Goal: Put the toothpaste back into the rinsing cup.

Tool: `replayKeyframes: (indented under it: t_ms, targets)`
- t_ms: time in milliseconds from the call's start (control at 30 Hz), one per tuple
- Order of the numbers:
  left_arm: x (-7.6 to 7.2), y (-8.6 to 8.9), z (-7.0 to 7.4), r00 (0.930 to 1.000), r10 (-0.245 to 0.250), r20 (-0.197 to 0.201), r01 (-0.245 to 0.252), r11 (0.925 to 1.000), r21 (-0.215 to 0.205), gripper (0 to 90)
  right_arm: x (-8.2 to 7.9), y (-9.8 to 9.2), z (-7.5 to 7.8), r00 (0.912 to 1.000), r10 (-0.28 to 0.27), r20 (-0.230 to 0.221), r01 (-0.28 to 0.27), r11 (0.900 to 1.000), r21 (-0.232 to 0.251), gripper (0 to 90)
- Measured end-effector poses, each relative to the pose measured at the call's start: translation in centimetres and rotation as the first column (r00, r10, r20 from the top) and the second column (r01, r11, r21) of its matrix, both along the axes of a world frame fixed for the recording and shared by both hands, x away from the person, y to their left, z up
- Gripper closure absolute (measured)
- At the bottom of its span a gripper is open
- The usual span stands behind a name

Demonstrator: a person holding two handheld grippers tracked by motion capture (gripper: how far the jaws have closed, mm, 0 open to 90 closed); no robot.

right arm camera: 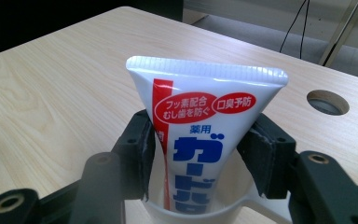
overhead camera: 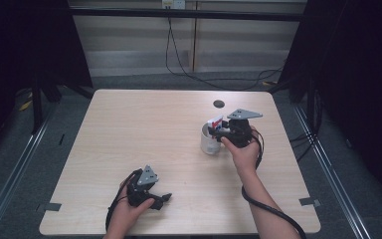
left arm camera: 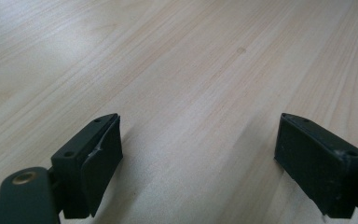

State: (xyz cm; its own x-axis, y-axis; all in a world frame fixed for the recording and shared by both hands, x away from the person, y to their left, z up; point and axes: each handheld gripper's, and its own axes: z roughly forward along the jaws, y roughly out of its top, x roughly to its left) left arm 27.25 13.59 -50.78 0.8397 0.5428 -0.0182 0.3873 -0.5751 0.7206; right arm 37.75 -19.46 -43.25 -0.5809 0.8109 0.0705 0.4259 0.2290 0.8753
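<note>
R gripper (right arm camera: 196, 154), on the far right part of the wooden table (overhead camera: 129, 129), has its jaws clamped on both sides of a white toothpaste tube (right arm camera: 205, 121) w/ red and blue print; the tube stands crimped end up, lower end down inside a white cup (overhead camera: 209, 141). L gripper (left arm camera: 198, 163) sits low at the near edge of the table, well apart from the cup, jaws spread wide w/ bare wood between them. A round hole (overhead camera: 219, 103) in the tabletop lies just beyond the cup.
</note>
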Motion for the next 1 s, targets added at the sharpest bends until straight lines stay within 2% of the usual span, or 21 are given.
replayKeyframes:
  t_ms: [167, 300, 500, 733, 1000]
  targets:
    - [0.0, 0.0, 0.0, 1.0, 0.0, 0.0, 0.0, 1.0, -0.001, 14.6, 0.0, 0.0, 0.0, 0.9999, 0.01, -0.012, -0.01, 1.0, 0.007, 37.8]
    - [0.0, 0.0, 0.0, 1.0, 0.0, 0.002, 0.0, 1.0, -0.001, 14.6, -0.2, 0.3, 0.1, 0.9997, 0.019, -0.014, -0.019, 1.0, -0.018, 33.4]
    - [0.0, 0.0, 0.0, 1.0, 0.0, 0.001, 0.0, 1.0, -0.001, 14.6, -0.4, -0.1, 0.4, 0.9997, 0.022, -0.011, -0.022, 1.0, -0.022, 30.5]
    - [0.0, 0.0, 0.0, 1.0, 0.0, 0.001, 0.0, 1.0, -0.001, 14.6, -1.0, -0.8, 0.4, 0.9993, 0.026, -0.026, -0.026, 1.0, -0.001, 29.2]
    - [0.0, 0.0, 0.0, 1.0, 0.002, 0.001, -0.002, 1.0, -0.005, 14.7, -1.7, -1.7, 0.8, 0.9985, 0.035, -0.041, -0.035, 0.999, -0.005, 26.1]
